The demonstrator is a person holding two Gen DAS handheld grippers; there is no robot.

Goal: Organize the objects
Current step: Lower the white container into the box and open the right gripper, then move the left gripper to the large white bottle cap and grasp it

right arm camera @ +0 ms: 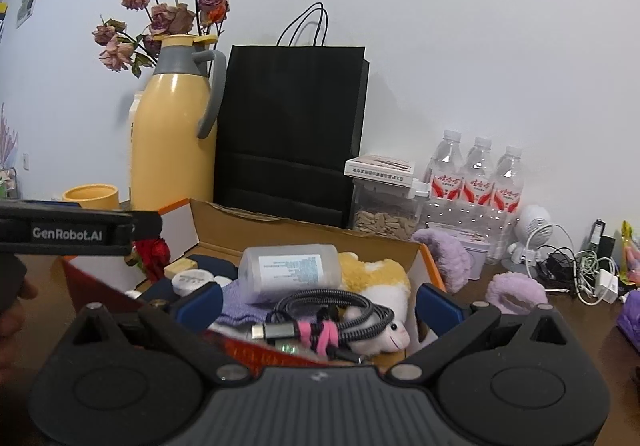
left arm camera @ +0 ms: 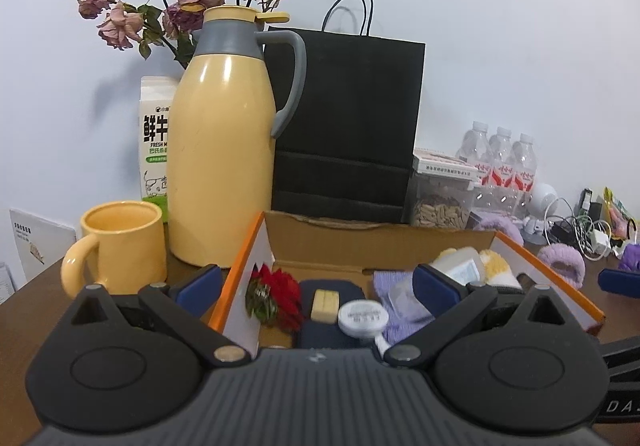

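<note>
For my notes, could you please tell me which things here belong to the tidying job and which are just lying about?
Job: box, cable, bottle, plush, rose.
Lying about: flask, mug, bag, water bottles.

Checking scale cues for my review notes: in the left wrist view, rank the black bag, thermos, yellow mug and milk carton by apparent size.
1. Black bag
2. Thermos
3. Yellow mug, though it sits nearer the camera, so its rank is unsure
4. Milk carton, partly hidden behind the thermos

Milk carton [left arm camera: 154, 141] half hidden behind thermos [left arm camera: 224, 141]; label cut.
</note>
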